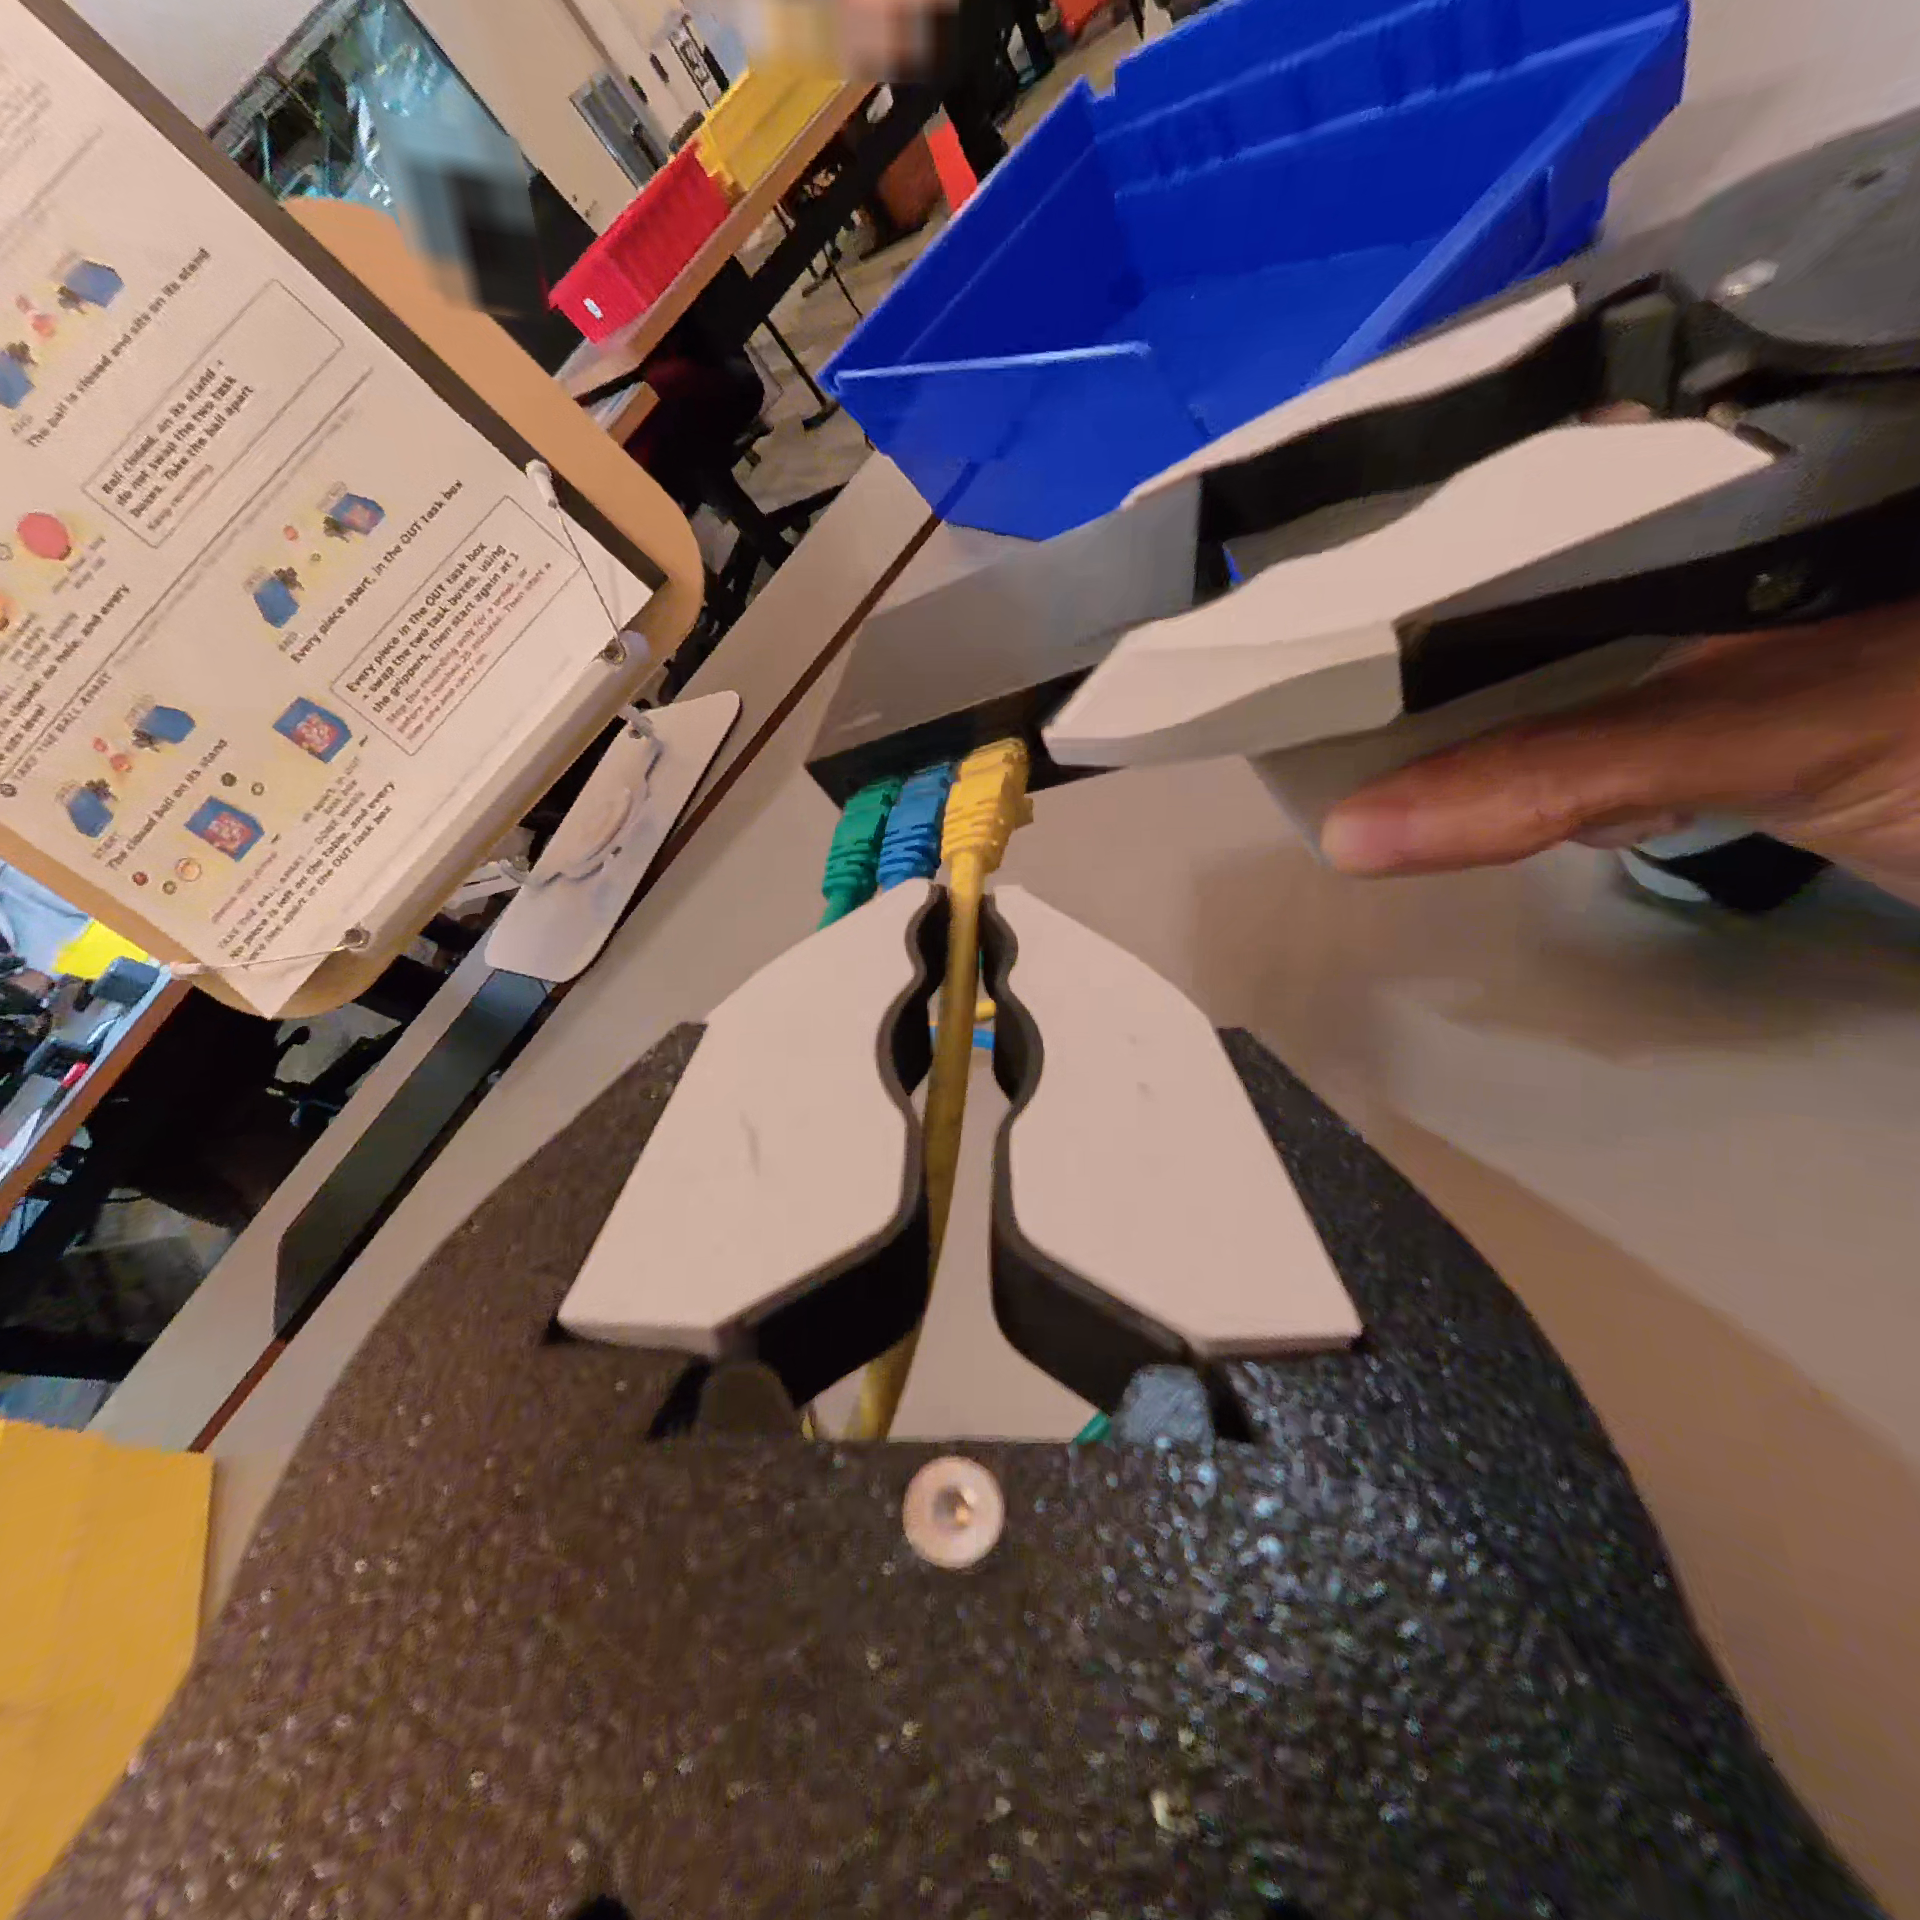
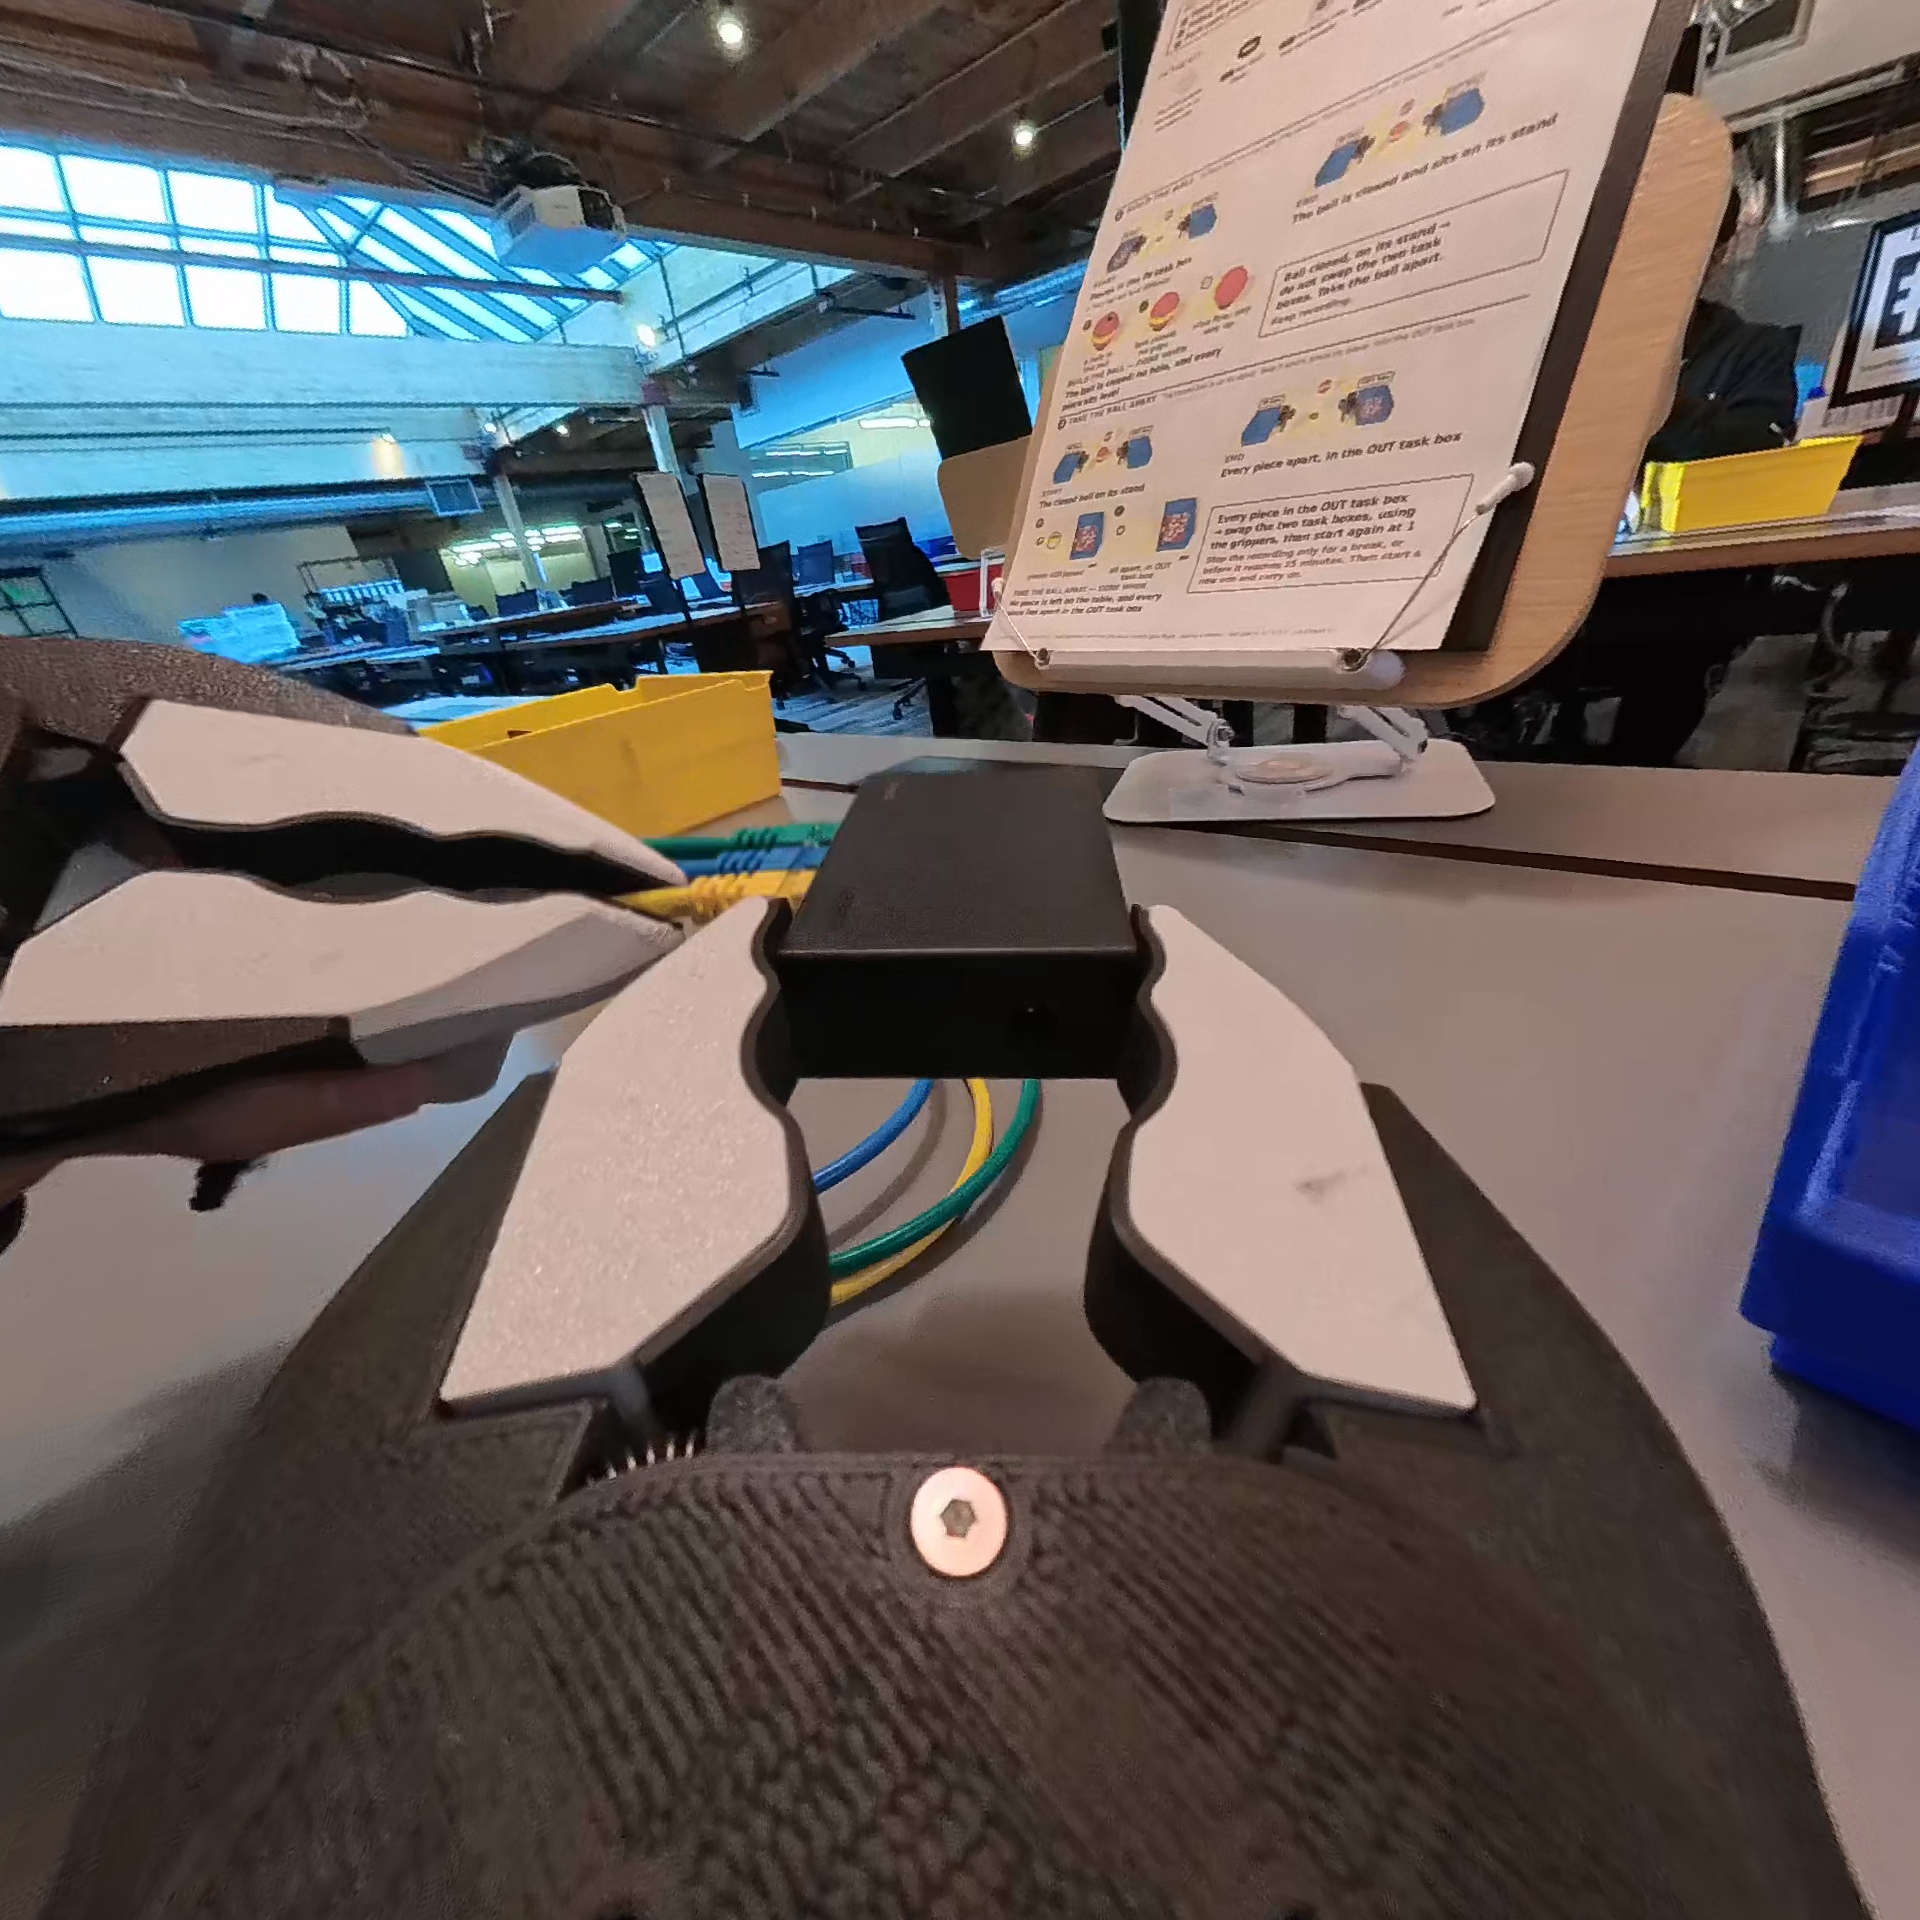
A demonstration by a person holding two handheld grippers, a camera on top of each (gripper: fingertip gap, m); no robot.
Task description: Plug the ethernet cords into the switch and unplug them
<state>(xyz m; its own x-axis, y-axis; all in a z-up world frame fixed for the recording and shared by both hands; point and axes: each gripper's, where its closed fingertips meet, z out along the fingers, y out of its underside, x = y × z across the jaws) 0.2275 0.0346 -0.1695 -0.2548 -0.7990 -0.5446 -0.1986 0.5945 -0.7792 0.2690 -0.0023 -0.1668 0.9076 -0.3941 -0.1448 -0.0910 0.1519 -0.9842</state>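
Note:
The black switch [image 2: 956, 925] lies on the grey table [image 2: 1507, 1039]. My right gripper [image 2: 958, 920] is shut on its near end, one finger on each side. Green [image 1: 860, 831], blue [image 1: 914, 821] and yellow [image 1: 987, 800] ethernet plugs sit side by side in the switch's ports [image 1: 935, 644]. My left gripper [image 1: 964, 899] is shut on the yellow cord [image 1: 951, 1091] just behind its plug. It also shows in the right wrist view [image 2: 665, 894], at the left, tips at the yellow plug. The three cords loop on the table under the switch [image 2: 935, 1174].
A blue bin [image 2: 1849, 1195] stands right of the switch and shows behind it in the left wrist view [image 1: 1247, 208]. A yellow bin [image 2: 644, 748] is at the far left. An instruction sheet on a stand [image 2: 1299, 364] rises behind the switch. The table edge [image 1: 727, 790] runs close by.

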